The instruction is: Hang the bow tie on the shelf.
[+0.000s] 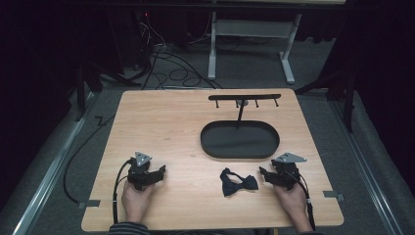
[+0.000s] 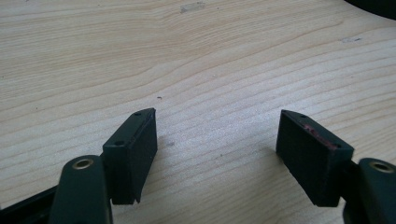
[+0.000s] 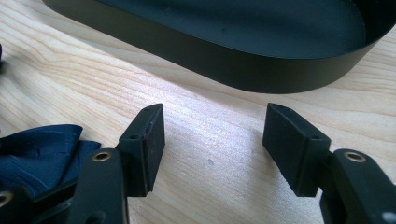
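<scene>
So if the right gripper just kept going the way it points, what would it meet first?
Probably the black tray. In the right gripper view the open right gripper looks across bare table straight at the tray's near wall. The bow tie lies off to one side, outside that line.

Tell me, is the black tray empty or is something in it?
Empty. In the high view, the tray shows a bare black floor; the bow tie lies outside it on the table.

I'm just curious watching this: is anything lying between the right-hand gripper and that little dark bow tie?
Nothing visible does. The right gripper, jaws open and empty, rests on bare wood right beside the bow tie. The oval tray sits farther back on the table, out of the way.
</scene>
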`<move>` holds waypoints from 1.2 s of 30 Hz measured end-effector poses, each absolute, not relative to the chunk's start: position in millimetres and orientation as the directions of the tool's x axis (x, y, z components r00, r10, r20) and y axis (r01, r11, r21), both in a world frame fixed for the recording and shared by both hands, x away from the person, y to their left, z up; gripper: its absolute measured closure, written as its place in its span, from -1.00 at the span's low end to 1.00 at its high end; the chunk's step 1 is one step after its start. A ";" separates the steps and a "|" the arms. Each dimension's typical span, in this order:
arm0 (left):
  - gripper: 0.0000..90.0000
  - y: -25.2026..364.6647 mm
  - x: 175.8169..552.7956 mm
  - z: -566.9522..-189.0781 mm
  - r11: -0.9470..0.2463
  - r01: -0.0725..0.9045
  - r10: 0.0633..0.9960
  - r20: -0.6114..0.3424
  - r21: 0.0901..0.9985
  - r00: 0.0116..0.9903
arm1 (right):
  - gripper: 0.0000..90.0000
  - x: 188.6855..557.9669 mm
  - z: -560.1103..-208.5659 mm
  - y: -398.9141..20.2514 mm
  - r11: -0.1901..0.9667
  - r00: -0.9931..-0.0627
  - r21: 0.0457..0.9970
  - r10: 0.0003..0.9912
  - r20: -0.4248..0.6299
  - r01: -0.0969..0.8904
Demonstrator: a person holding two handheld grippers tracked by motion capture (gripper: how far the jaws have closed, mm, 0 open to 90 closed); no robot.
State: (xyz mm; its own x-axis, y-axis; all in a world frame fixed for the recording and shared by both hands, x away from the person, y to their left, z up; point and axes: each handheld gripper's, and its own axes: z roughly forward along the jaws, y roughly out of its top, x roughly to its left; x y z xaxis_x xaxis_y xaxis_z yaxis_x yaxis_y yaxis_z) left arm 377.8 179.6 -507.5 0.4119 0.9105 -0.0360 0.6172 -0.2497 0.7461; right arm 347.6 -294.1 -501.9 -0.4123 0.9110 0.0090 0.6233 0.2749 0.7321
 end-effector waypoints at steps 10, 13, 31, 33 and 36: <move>-0.35 180.1 377.9 -507.6 -0.245 0.617 0.911 -0.041 0.748 0.411 | -0.10 347.0 -502.0 -291.8 0.292 -0.414 0.729 0.910 -0.012 0.620; -0.35 179.9 377.9 -507.6 -0.246 0.617 0.910 -0.040 0.747 0.412 | -0.10 347.0 -501.9 -291.8 0.290 -0.413 0.728 0.911 -0.010 0.621; -0.35 180.9 378.0 -507.4 -0.240 0.619 0.910 -0.049 0.748 0.413 | 0.02 349.8 -500.1 -295.3 0.287 -0.418 0.723 0.908 0.003 0.628; -0.35 180.9 378.0 -507.4 -0.241 0.619 0.909 -0.049 0.748 0.413 | 0.03 349.8 -499.9 -295.4 0.290 -0.420 0.721 0.907 0.001 0.629; -0.35 180.9 378.1 -507.4 -0.241 0.619 0.910 -0.049 0.748 0.412 | 0.04 349.6 -499.4 -295.2 0.290 -0.419 0.719 0.908 0.001 0.632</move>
